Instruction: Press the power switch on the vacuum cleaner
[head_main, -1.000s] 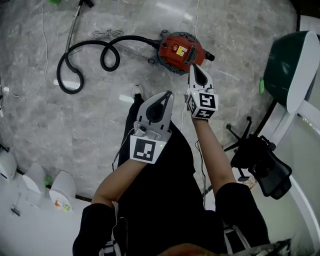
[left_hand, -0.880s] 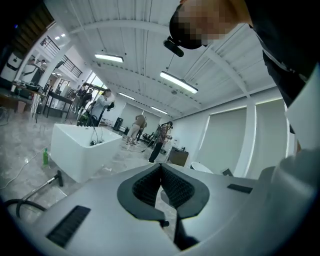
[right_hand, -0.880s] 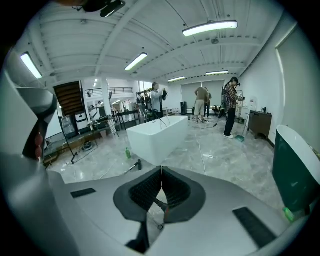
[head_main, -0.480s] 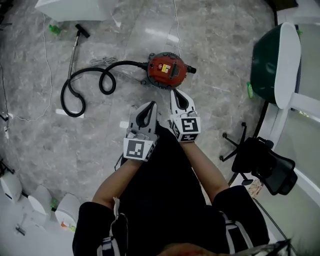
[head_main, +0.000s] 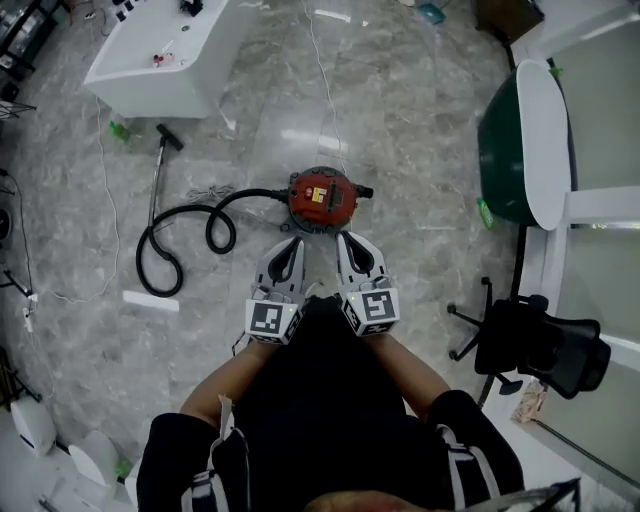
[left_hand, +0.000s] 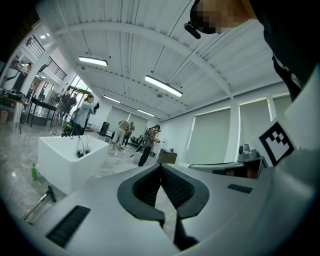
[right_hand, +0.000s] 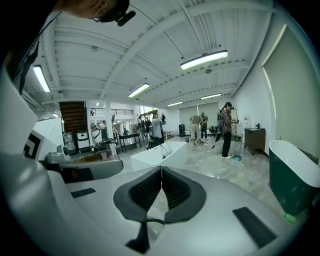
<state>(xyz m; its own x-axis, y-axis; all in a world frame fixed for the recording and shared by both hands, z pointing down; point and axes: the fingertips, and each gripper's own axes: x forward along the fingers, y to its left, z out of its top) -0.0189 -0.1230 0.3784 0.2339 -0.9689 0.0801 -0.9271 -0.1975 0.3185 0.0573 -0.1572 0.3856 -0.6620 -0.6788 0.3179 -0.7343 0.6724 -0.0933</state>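
Grey marbled stone floor (head_main: 420, 90) fills the head view, glossy enough to catch reflections of the lights. On it, just ahead of the two grippers, sits the round red vacuum cleaner (head_main: 322, 197). Its black hose (head_main: 178, 245) loops away to the left and joins a thin wand (head_main: 154, 180) that lies on the floor. A pale cord (head_main: 322, 60) runs across the floor from the far side of the room to the vacuum cleaner.

The left gripper (head_main: 292, 244) and right gripper (head_main: 349, 240) are held side by side close to the person's body. Both point toward the vacuum cleaner and neither touches it. Each gripper view shows its jaws closed together, tip against tip, with nothing between them.

A white tub (head_main: 160, 55) stands at the far left. A dark green tub (head_main: 515, 140) with a white rim stands at the right, and a black office chair (head_main: 545, 350) at the lower right.

The gripper views look across a large open hall with a white ribbed ceiling (right_hand: 150, 45) and long strip lights (right_hand: 204, 59). Several people (right_hand: 227, 129) stand far off.
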